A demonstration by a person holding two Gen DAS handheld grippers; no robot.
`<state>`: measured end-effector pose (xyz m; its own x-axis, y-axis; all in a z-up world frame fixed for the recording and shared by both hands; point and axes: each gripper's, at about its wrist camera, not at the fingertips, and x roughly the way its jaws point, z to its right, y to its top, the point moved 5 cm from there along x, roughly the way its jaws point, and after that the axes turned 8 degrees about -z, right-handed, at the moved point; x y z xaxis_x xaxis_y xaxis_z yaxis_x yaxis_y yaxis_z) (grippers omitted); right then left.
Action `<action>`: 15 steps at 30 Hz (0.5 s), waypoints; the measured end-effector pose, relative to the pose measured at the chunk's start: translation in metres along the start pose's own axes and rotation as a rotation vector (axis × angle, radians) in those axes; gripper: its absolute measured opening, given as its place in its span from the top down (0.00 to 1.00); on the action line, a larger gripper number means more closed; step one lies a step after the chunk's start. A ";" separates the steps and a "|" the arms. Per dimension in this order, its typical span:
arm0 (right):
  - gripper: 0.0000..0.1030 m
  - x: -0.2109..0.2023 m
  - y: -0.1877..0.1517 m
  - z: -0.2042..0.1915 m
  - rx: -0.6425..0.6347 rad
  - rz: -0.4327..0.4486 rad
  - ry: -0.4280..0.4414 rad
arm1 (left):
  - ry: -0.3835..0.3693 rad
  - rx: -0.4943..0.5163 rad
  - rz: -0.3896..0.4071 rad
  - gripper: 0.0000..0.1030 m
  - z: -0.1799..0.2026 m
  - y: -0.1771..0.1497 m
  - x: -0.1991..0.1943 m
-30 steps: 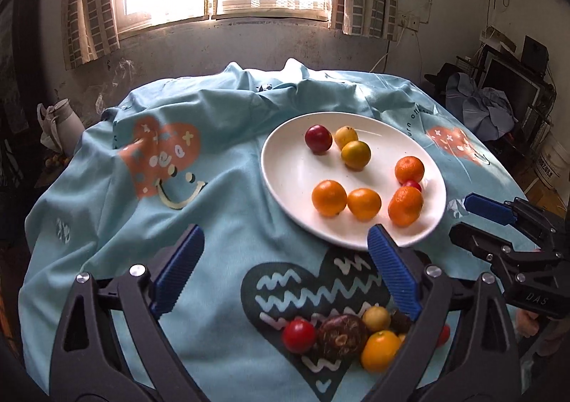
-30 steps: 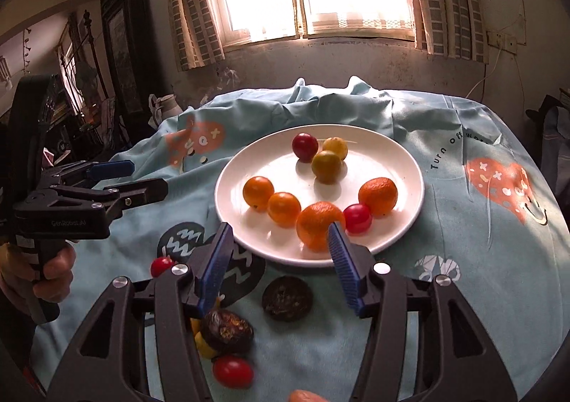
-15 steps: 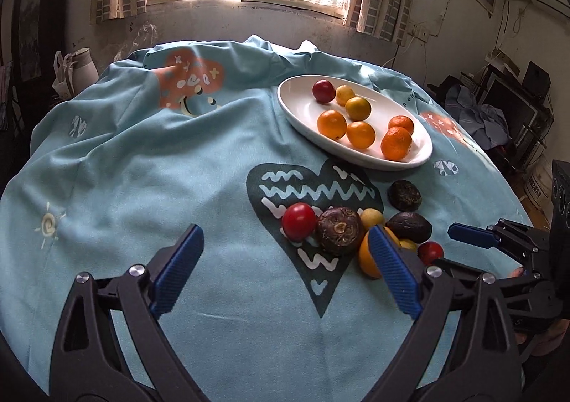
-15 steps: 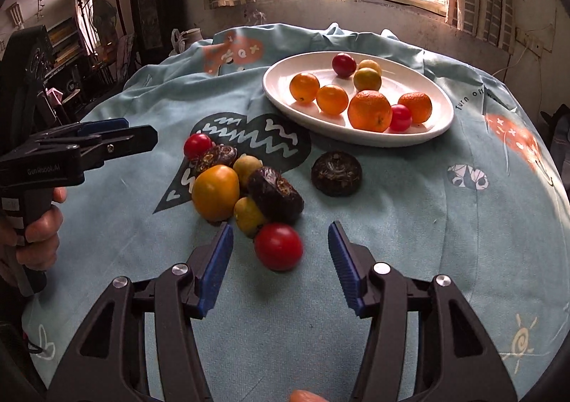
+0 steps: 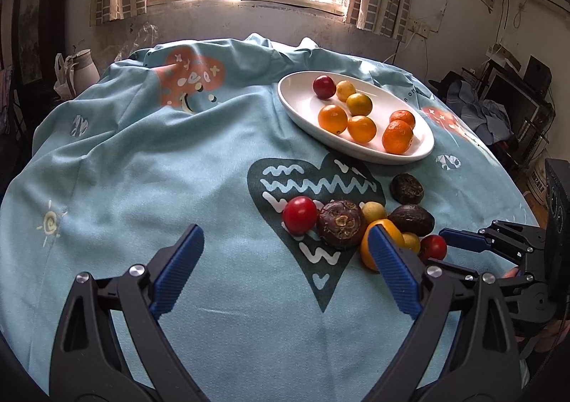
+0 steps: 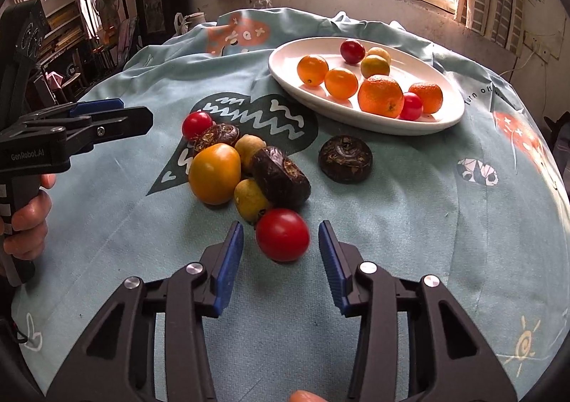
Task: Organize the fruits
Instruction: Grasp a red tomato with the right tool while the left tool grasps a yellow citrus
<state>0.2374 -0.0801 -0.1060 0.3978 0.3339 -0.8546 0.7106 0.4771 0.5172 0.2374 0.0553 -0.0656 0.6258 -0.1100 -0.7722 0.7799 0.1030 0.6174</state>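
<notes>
Right gripper [image 6: 281, 241] spread wide, holding nothing; red tomato [image 6: 282, 234] lies on the tablecloth [image 6: 409, 209] between its fingertips, touching neither pad, beside the loose fruit pile. Left gripper [image 5: 285, 259] wide open, empty, near the pile. Plate [image 6: 285, 74] beyond.

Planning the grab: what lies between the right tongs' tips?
A red tomato sits between the open right tongs, touching neither, in the right wrist view.
</notes>
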 end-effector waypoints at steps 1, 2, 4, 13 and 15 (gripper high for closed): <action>0.61 0.001 0.000 0.000 -0.001 -0.003 -0.004 | 0.002 -0.001 -0.001 0.08 0.000 0.000 0.000; 0.62 0.002 0.000 0.000 -0.003 -0.004 -0.010 | 0.002 -0.002 -0.001 0.08 0.000 0.000 -0.001; 0.62 0.002 0.000 0.000 -0.007 -0.002 -0.017 | -0.002 -0.004 -0.005 0.08 0.000 0.000 -0.001; 0.71 -0.009 0.003 0.011 0.062 0.027 0.030 | -0.039 0.050 -0.009 0.09 0.012 -0.003 0.000; 0.71 -0.014 0.005 0.022 0.115 0.046 0.048 | -0.075 0.133 -0.007 0.14 0.030 -0.007 -0.001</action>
<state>0.2474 -0.1003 -0.0922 0.4051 0.3932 -0.8254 0.7552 0.3649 0.5445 0.2314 0.0246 -0.0647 0.6152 -0.1846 -0.7664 0.7760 -0.0296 0.6301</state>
